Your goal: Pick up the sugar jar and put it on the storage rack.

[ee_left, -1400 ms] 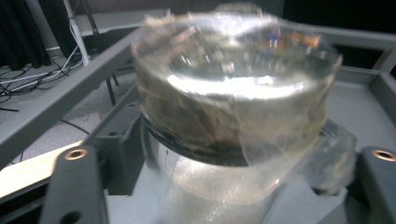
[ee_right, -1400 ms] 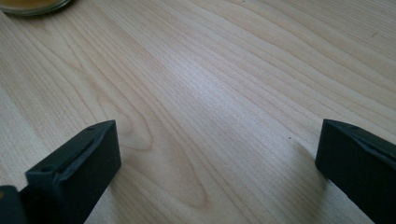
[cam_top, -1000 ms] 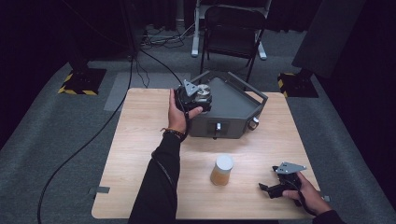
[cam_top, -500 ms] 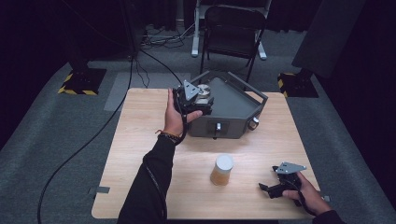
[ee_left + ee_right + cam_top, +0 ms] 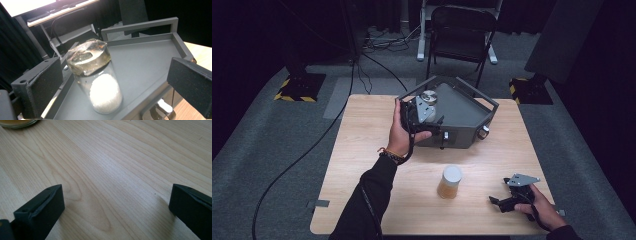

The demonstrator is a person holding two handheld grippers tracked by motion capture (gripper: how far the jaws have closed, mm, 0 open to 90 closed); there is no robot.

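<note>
Left gripper [image 5: 112,82] jaws wide apart w/ glass jar [image 5: 96,80] between, untouched, on grey tray [image 5: 147,60]; right gripper [image 5: 115,207] jaws wide, empty.

Your right gripper view crops the amber jar [image 5: 18,123] to its base; your left hand [image 5: 404,134] partly hides the grey tray [image 5: 464,107].

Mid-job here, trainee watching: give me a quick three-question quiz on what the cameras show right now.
1. True or false: the left gripper is shut on the glass jar.
2. What stands on the wooden table between the grey tray and the right gripper?
3. The glass jar holds: A) white granules, B) amber liquid, C) nothing.

Key
1. False: its jaws stand open on either side of the jar, apart from it.
2. The amber jar with a white lid.
3. A.
</note>
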